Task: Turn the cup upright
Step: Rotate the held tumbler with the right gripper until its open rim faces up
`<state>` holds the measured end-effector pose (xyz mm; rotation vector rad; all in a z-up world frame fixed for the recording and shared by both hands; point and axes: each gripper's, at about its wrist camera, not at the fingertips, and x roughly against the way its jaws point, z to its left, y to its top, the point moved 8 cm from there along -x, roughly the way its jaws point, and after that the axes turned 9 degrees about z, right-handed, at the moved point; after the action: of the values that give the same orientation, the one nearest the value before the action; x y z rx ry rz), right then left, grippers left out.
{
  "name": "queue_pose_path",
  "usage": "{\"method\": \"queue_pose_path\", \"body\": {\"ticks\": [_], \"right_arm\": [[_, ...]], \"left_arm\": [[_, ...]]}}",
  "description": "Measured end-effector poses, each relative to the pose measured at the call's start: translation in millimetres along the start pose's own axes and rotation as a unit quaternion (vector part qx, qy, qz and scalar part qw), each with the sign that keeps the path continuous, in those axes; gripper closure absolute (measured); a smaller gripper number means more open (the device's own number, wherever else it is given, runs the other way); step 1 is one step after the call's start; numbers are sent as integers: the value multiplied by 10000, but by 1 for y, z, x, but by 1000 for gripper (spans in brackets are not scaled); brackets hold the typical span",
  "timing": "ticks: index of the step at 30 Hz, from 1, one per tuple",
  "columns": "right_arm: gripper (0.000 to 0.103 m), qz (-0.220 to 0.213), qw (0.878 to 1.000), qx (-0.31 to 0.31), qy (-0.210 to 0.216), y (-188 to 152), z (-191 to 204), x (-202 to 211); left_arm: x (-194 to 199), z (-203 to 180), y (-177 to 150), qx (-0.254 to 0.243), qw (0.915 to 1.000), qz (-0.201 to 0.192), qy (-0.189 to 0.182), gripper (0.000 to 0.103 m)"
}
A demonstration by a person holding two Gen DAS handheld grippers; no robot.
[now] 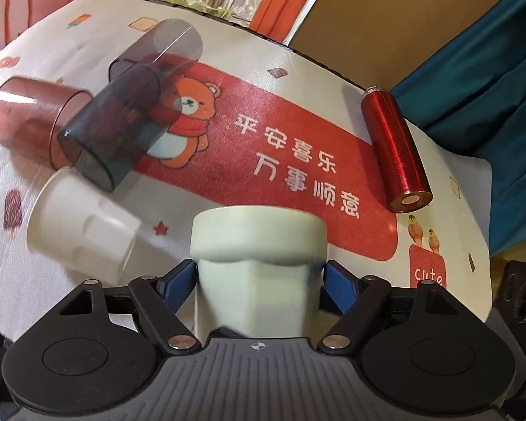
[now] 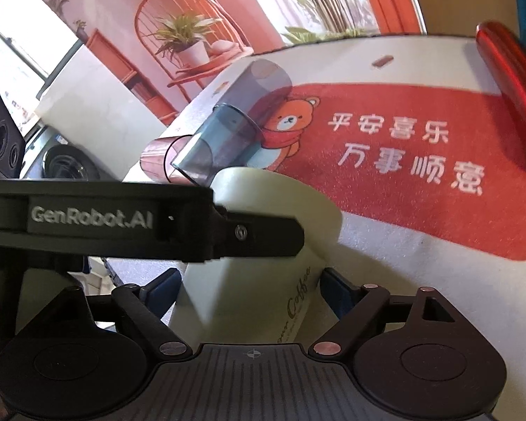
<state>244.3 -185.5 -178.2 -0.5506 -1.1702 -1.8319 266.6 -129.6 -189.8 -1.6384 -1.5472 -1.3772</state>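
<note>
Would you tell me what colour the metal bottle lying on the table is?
Red bottle, clearest in left wrist view.

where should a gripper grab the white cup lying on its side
Take the white cup across its tapered body, nearer the narrow base, coming from above with fingers either side. It lies on the mat with the grey tumbler crowding its wide mouth end.

The cup (image 1: 259, 266) is pale green with a thick rim band and a faceted body; it fills the lower centre of the left wrist view; in the right wrist view it (image 2: 263, 280) sits tilted, lower centre, "Coffee" lettering on its side.
</note>
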Motion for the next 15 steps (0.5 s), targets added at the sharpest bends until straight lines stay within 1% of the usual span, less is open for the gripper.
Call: {"method": "queue_pose_path", "body": {"ticks": [4, 8, 11, 15], "right_arm": [[23, -254, 9976, 570, -294, 1, 11, 9], [23, -535, 9895, 1220, -561, 4, 22, 16], [24, -720, 9823, 1581, -698, 10, 26, 22], [26, -976, 9739, 1872, -836, 23, 29, 28]], "left_arm": [[11, 0, -2, 53, 9996, -198, -181, 23], [22, -3, 2, 25, 9989, -354, -305, 23], [28, -10, 7, -118, 9983, -501, -280, 23], [37, -20, 15, -400, 9959, -797, -135, 23]]}}
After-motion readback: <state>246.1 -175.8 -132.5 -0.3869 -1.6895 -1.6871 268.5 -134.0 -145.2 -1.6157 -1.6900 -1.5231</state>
